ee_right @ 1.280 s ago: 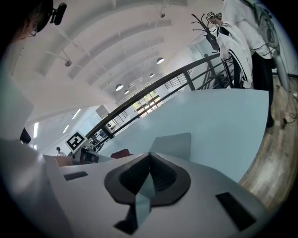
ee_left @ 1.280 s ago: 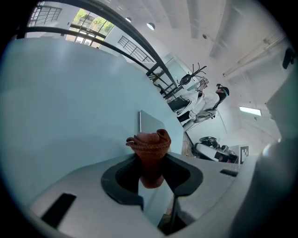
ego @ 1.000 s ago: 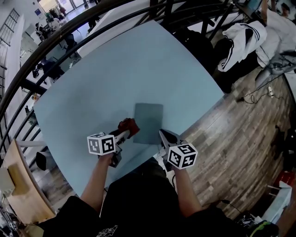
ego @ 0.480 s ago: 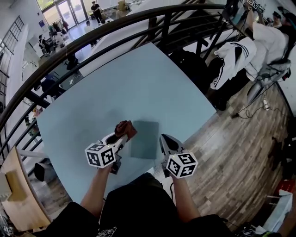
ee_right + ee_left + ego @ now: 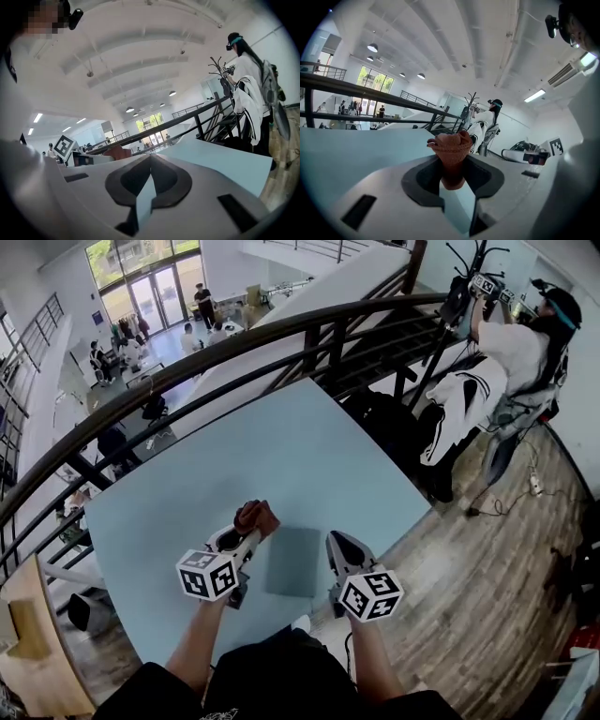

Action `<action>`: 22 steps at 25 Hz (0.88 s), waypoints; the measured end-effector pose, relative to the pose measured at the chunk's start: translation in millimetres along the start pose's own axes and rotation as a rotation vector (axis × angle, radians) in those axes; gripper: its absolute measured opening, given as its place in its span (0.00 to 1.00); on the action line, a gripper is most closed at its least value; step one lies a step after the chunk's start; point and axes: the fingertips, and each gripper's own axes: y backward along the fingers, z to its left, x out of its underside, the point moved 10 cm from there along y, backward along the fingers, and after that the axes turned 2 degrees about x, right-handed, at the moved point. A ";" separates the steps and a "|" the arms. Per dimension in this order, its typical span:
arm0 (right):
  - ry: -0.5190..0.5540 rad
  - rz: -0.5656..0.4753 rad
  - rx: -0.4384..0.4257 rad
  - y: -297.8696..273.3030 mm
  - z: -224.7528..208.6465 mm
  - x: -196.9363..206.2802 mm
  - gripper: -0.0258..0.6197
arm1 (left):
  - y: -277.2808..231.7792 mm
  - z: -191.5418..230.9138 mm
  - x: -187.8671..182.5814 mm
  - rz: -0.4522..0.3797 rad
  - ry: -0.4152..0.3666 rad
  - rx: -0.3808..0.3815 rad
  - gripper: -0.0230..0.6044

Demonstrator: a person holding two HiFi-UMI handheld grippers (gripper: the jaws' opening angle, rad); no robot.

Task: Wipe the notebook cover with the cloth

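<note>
A grey-blue notebook (image 5: 293, 562) lies flat on the light blue table (image 5: 281, 456), near its front edge. My left gripper (image 5: 251, 527) is shut on a bunched red-brown cloth (image 5: 256, 517), held just left of the notebook's far left corner. In the left gripper view the cloth (image 5: 451, 152) sticks up between the jaws of the left gripper (image 5: 452, 176). My right gripper (image 5: 339, 545) hovers at the notebook's right edge, jaws shut with nothing in them. In the right gripper view the tips of the right gripper (image 5: 151, 157) meet, and the cloth (image 5: 117, 153) shows at the left.
A black railing (image 5: 281, 334) curves round the table's far side. A white jacket (image 5: 459, 409) hangs on a chair to the right, where a person (image 5: 525, 343) stands. Wooden floor (image 5: 469, 596) lies right of the table and a wooden chair (image 5: 37, 652) at the lower left.
The head camera has tilted up, so table and notebook sit lower in view. The cloth in my left gripper now sits by the notebook's far left corner. The right gripper stays at its right edge.
</note>
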 end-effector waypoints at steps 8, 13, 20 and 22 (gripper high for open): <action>0.049 -0.075 -0.001 2.6 9.8 -36.3 0.05 | 16.6 -12.1 -42.2 -0.130 -0.082 -0.021 0.24; 0.076 -0.124 0.003 8.5 12.3 -57.3 0.05 | 24.6 -21.2 -64.7 -0.186 -0.150 -0.024 0.24; 0.116 -0.186 0.008 19.8 18.2 -87.7 0.05 | 36.0 -32.6 -89.6 -0.250 -0.189 -0.019 0.24; 0.123 -0.201 0.012 23.3 21.3 -92.1 0.05 | 38.7 -33.9 -92.3 -0.264 -0.196 -0.018 0.24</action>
